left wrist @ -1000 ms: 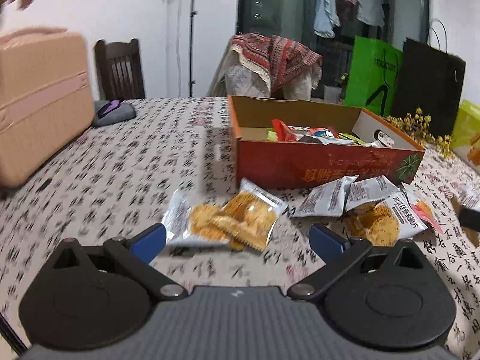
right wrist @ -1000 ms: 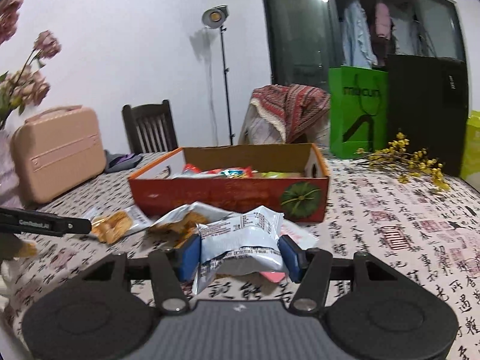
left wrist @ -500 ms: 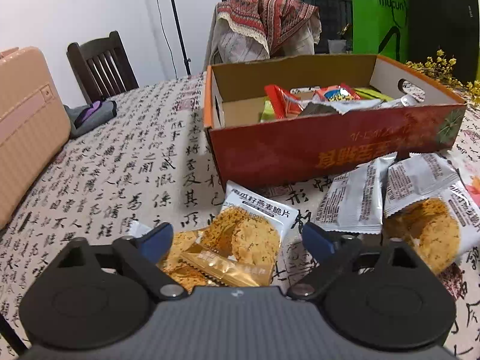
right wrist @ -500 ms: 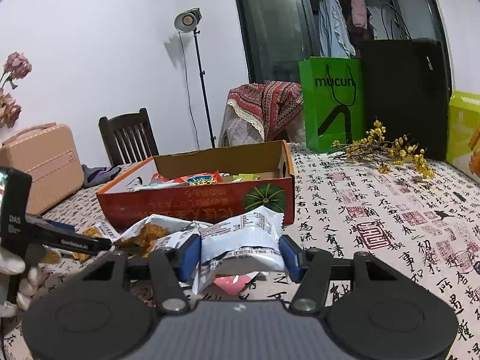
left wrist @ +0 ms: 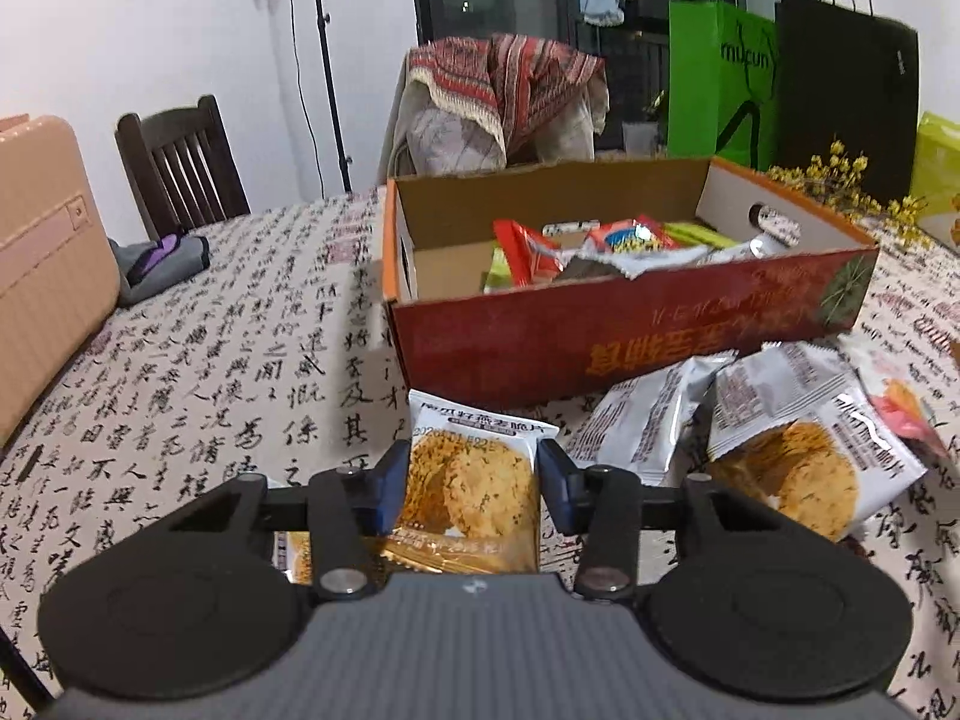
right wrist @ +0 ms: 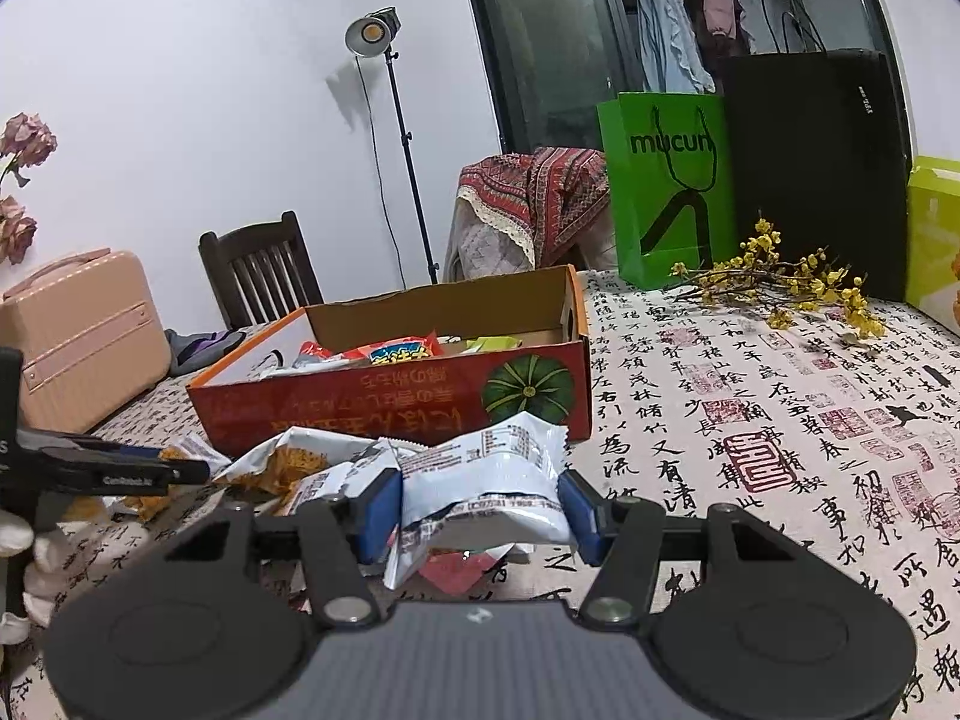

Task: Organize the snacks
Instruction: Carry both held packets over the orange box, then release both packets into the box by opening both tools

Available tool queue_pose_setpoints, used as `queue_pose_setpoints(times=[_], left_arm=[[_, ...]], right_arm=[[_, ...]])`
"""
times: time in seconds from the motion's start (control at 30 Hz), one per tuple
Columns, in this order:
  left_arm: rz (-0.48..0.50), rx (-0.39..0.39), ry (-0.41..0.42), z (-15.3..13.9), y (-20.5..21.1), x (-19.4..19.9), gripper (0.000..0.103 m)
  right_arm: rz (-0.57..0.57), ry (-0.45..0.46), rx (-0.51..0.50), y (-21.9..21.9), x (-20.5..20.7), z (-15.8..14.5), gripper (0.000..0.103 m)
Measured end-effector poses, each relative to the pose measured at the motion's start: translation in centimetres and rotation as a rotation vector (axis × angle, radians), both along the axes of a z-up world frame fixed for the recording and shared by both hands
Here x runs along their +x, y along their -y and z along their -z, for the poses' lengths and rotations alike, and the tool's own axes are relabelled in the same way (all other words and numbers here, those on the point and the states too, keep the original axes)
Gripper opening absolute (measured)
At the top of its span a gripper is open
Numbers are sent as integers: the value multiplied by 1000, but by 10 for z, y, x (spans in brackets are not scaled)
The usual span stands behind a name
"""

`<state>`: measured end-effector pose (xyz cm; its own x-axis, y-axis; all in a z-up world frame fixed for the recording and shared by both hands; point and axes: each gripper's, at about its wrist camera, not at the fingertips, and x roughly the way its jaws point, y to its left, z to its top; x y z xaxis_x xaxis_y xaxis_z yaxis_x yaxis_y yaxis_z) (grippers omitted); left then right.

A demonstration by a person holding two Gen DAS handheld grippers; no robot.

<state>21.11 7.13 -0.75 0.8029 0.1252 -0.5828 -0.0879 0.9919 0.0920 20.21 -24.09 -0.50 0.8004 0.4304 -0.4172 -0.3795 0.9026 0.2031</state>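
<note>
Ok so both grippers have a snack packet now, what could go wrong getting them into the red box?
1. The left gripper pinches the oat crisp packet by its sides; squeezing harder may crack the crisps.
2. The right gripper holds a crumpled white packet that sags, so it might slip or drag the pink wrapper beneath.
3. The red cardboard box is already crowded on one side, and both grippers arriving together could collide.

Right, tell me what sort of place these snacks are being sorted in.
Most likely a home dining or living room. A dining table under a calligraphy-print tablecloth has wooden chairs around it, clothes hang behind a glass door, and shopping bags and a pink vanity case stand about.
</note>
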Motion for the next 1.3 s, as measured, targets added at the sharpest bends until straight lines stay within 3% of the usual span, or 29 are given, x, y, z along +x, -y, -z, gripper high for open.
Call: queue_pose_setpoints(times=[0.4,0.87,1.13,1.3], left_arm=[[6,-63,147,-44,1,-21,46],[-1,-153,279,-91,21,12,46],[-66,-199,286,-88,21,58,46],[-122,-207,282,-76,11,83,46]], right_arm=[[-16,50,-9,-5,6,-21,56],[-45,130,-4,-38,57,-75,56],[-33,116,-1,-65,105,-87,56],[-6,88,-3,-75,141,-72,56]])
